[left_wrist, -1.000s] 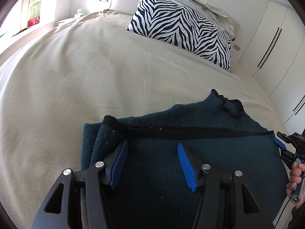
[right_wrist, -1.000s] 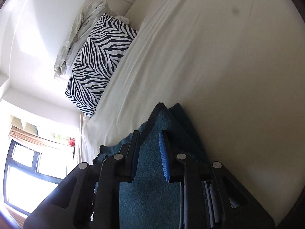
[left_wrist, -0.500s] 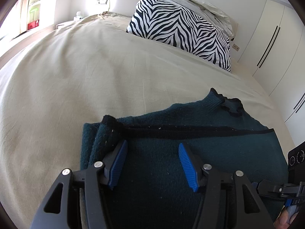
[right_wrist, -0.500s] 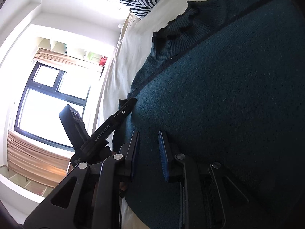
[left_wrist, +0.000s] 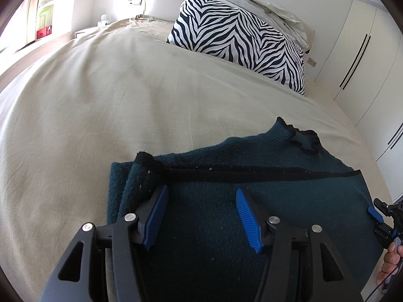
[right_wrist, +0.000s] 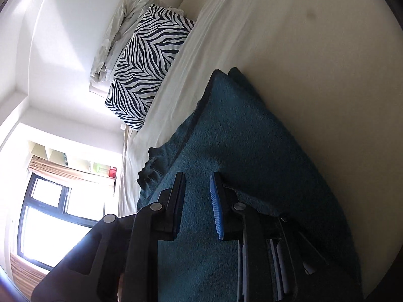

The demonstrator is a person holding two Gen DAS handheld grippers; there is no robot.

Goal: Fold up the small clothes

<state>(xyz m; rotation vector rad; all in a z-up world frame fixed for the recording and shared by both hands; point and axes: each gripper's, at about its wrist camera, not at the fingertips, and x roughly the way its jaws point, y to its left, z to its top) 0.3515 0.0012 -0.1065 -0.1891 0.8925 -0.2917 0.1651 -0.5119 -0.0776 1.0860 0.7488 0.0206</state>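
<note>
A dark teal knit sweater point(left_wrist: 277, 196) with black trim lies on the beige bed sheet point(left_wrist: 100, 100), its left side folded over into layers. Its ruffled collar point(left_wrist: 304, 143) points toward the pillow. My left gripper point(left_wrist: 201, 217) stands open low over the sweater's left half, with only flat knit showing between its blue pads. My right gripper point(right_wrist: 197, 206) is at the sweater's point(right_wrist: 239, 130) right edge and shows small at the right border of the left wrist view point(left_wrist: 377, 216). Its jaws are narrow and opening. I see sweater surface through the gap, with no fold pinched.
A zebra-print pillow point(left_wrist: 239, 42) and a crumpled white duvet point(left_wrist: 264, 2) lie at the head of the bed. White wardrobe doors point(left_wrist: 365, 63) stand to the right. A bright window point(right_wrist: 50, 214) is on the far side. A person's hand point(left_wrist: 391, 264) holds the right gripper.
Half a second ago the right gripper had swung in over the sweater near the left gripper; now it is back at the sweater's right edge. The left gripper stayed put.
</note>
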